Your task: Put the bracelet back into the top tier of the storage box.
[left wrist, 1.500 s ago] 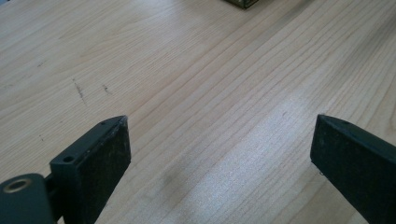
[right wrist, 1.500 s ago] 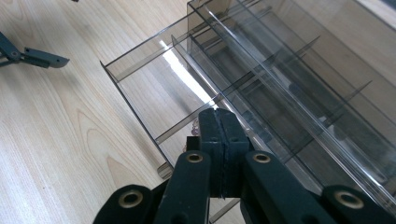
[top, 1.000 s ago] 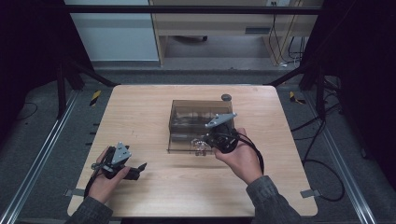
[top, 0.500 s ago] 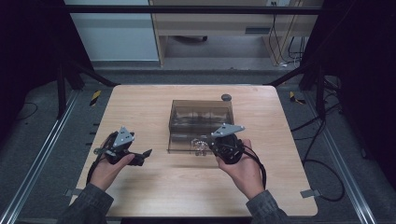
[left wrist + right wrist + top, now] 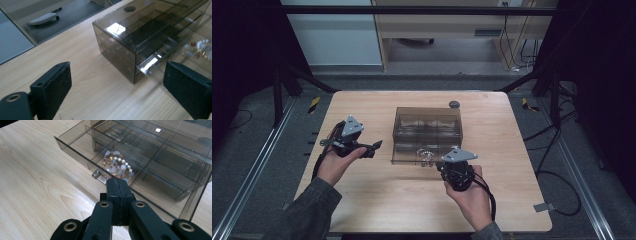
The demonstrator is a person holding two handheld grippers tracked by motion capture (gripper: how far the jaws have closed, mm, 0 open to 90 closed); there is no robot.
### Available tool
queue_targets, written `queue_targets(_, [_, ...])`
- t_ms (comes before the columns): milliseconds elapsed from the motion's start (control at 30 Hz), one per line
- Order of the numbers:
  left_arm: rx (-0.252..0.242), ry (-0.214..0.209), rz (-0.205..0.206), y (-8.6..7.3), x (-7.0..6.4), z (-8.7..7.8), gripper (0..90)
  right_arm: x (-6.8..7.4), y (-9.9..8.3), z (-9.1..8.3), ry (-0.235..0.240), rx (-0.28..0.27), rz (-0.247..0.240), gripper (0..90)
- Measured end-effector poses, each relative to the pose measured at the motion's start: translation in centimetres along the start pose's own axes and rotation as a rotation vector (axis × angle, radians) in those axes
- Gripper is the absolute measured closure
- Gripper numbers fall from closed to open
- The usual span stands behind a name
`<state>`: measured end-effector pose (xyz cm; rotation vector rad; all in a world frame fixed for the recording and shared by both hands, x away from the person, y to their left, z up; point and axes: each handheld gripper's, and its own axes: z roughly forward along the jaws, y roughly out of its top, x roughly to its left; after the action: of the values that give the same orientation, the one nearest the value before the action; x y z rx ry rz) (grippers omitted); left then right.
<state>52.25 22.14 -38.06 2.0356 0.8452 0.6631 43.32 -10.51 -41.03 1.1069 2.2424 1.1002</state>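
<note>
My right gripper (image 5: 117, 185) is sitting nearest, jaws pressed together on nothing, just short of the drawer's small clear knob (image 5: 96, 174). Beyond it, the pulled-out drawer (image 5: 75, 147) is holding a beaded bracelet (image 5: 117, 167) in a front compartment. My left gripper (image 5: 371, 147) is hovering to the left of the smoky plastic organizer box (image 5: 428, 122), jaws spread wide, apart from it. Farther back, a dark round object (image 5: 454, 104), possibly a cap, is lying on the table (image 5: 362, 107).
</note>
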Motion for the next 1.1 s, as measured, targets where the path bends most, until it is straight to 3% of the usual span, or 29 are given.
queue_targets(267, [-0.042,0.002,-0.021,2.5,-0.6,0.9,15.5,0.3,-1.8,0.2,-0.056,-0.021,0.012,90.0])
queue_targets(467, [-0.043,0.008,0.014,3.9,-1.5,1.6,22.8,1.0,-2.4,0.5,-0.092,-0.043,0.007,90.0])
queue_targets(600, [-0.041,0.011,0.025,4.4,-2.0,2.1,27.0,1.4,-2.8,0.7,-0.106,-0.049,-0.006,90.0])
queue_targets(1100, [-0.020,0.013,0.026,5.3,-2.9,2.8,34.1,1.9,-3.8,1.3,-0.132,-0.062,0.024,90.0])
